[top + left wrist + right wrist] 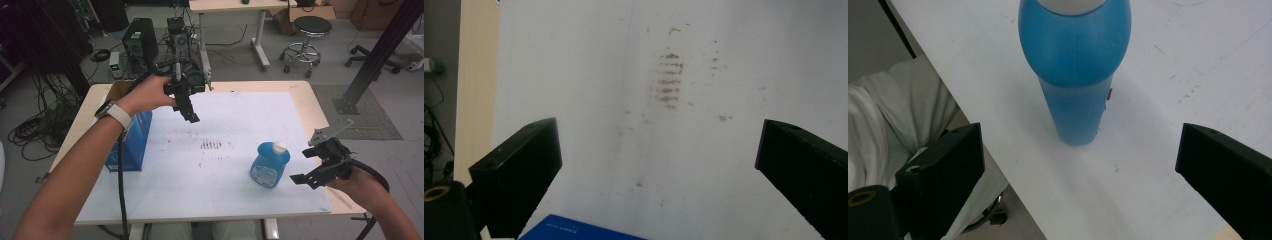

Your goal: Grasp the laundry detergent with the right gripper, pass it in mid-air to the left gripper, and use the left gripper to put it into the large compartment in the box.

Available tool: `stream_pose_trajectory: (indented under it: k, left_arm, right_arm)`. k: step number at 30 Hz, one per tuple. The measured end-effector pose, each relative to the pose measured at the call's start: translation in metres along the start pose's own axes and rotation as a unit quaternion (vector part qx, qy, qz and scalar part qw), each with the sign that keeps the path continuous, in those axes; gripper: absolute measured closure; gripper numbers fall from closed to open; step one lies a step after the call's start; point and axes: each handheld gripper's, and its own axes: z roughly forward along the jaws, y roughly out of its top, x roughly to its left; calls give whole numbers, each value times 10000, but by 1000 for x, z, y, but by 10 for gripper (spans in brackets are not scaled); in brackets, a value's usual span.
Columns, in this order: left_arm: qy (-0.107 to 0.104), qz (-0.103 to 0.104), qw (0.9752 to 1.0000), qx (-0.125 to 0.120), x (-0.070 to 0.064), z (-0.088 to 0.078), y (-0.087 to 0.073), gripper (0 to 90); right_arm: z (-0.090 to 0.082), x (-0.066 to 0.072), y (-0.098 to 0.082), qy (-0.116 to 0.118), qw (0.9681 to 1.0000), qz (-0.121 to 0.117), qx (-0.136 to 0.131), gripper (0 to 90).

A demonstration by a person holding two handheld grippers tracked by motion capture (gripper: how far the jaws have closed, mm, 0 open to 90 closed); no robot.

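The right gripper, fingers spread wide and empty, faces the blue bottle upright near the tabletop's right front; bring it in level around the body, while the left gripper hangs open above.

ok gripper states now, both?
Left gripper: open, empty, raised above the table.
Right gripper: open, empty, beside the blue bottle.
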Motion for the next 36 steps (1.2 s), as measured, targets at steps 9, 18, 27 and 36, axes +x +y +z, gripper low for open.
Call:
stream_pose_trajectory:
  k: [9,18,27,36]
  left_arm:
    - [-1,12,10000,-64,-1,0,3,52]
    - [4,3,10000,-82,-2,-2,3,52]
    - [7,13,10000,-61,-4,-2,3,52]
    - [-7,6,10000,-44,-4,-2,3,53]
  right_arm:
    - [5,0,-11,-12,9993,49,-363,52]
    - [10,2,-18,-52,9967,44,-804,52]
    - [18,-1,-29,-118,9924,85,-1219,52]
    - [28,-2,-36,-182,9888,107,-1477,51]
